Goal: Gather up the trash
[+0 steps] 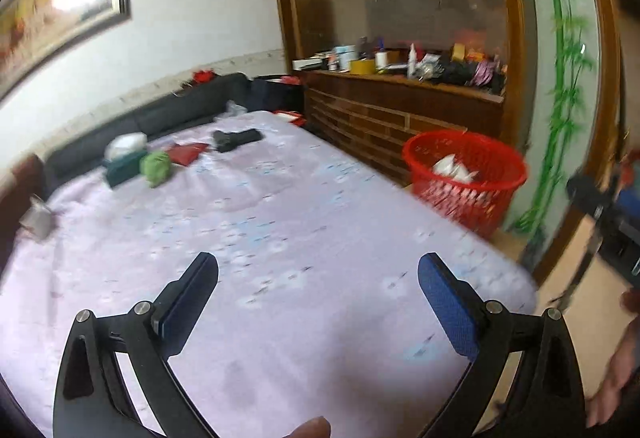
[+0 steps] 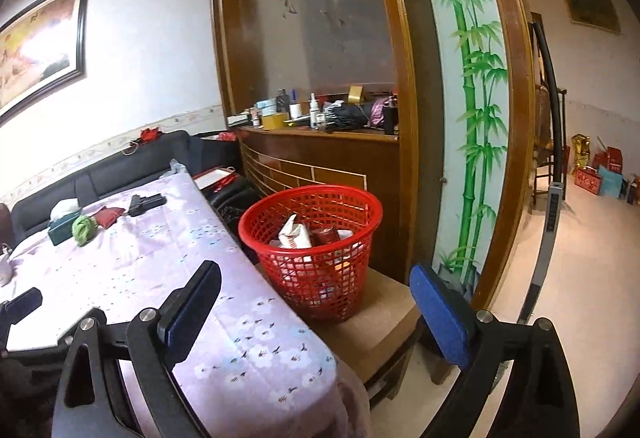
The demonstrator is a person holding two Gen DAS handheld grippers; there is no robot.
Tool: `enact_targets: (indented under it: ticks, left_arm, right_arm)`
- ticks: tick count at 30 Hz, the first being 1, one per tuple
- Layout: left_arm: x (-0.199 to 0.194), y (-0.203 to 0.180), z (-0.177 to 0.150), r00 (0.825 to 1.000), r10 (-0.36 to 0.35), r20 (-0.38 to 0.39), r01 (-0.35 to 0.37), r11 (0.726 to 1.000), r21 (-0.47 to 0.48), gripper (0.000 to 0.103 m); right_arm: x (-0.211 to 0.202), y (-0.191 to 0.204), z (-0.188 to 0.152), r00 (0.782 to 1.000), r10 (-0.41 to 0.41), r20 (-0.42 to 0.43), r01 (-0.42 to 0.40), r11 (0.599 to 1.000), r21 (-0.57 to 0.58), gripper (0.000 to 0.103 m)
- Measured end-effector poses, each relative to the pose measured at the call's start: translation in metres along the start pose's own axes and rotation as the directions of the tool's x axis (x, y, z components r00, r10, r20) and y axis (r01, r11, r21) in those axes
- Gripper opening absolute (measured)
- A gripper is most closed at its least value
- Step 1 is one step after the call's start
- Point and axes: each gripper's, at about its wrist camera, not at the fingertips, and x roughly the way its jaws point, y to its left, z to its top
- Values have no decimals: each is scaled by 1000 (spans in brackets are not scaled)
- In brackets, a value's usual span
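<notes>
While we hold both tools above the table (image 1: 280,222) with its lilac flowered cloth, our left gripper (image 1: 318,272) gapes wide with nothing between its blue pads. At the far left end lie a tissue box (image 1: 122,158), a green crumpled wad (image 1: 155,167), a red pouch (image 1: 186,152) and a black case (image 1: 236,139). Our right gripper (image 2: 315,280) is likewise spread wide and empty. Just beyond it, the red basket (image 2: 312,250) stands on a brown stool (image 2: 372,322) beside the table's edge, wrappers (image 2: 296,236) inside.

1 red basket (image 2: 316,250), 1 tissue box (image 2: 63,225), 2 hand-held grippers (image 2: 316,302).
</notes>
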Motion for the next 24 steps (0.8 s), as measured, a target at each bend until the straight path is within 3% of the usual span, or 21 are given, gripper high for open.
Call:
enact_targets:
  ticks: [3, 9, 16, 24]
  left_arm:
    - [-7, -4, -6, 1000, -6, -12, 7, 999, 36, 100]
    - [-6, 5, -10, 995, -99, 1, 99, 995, -5, 100]
    - [1, 5, -12, 999, -39, -7, 39, 999, -17, 100]
    - [3, 5, -15, 999, -42, -19, 42, 999, -16, 100]
  right_arm:
    - [-3, -1, -1, 1000, 5, 13, -5, 1000, 15, 97]
    - [-4, 1, -2, 999, 7, 38, -8, 1000, 19, 97]
    - [3, -1, -8, 1000, 9, 13, -9, 1000, 15, 98]
    - [7, 0, -10, 1000, 13, -7, -13, 1000, 9, 98]
